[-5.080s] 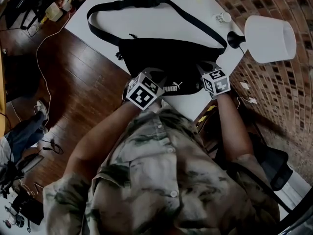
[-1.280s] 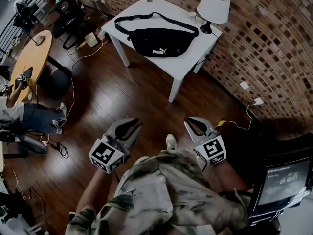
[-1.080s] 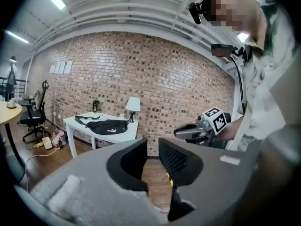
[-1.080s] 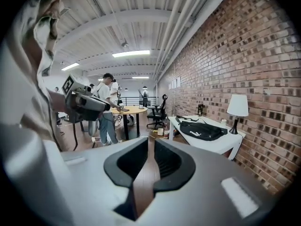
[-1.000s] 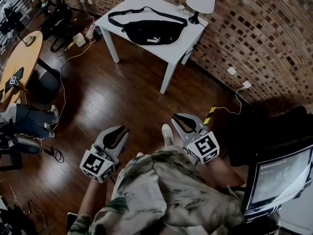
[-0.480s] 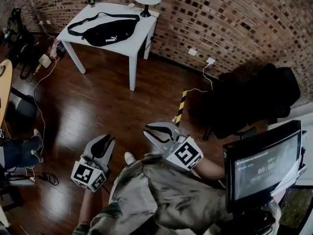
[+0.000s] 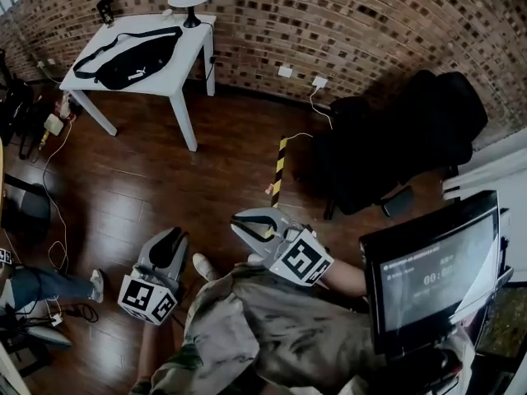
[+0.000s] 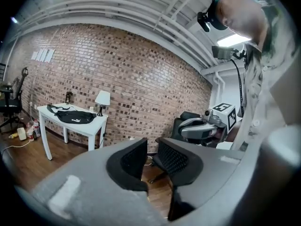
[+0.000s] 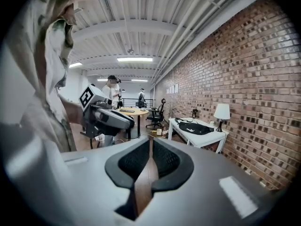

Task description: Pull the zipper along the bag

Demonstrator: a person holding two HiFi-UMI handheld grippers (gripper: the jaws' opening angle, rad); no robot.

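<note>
- bag (image 7: 132,56) on table (image 7: 191,30) by wall, well apart from both grippers
- L gripper (image 8: 151,147): jaws slightly apart, empty
- R gripper (image 9: 150,142): jaws together, empty
- zip too small to read; no pull under way, prob. task not active now

Left gripper (image 8: 151,142): shell noted as smooth, matt grey plastic. Its pads (image 8: 176,160) are black, finely ribbed and rubbery in look. Right gripper (image 9: 150,138): finished alike. Floor (image 7: 123,179) beneath both grippers: dark wood boards, glossy. Wall (image 7: 370,15) ahead of them: rough, matt brick. Bag (image 7: 132,56), far ahead of the left gripper: taken for matt black cloth. It is laid on a table (image 7: 191,44) of smooth white finish.
</note>
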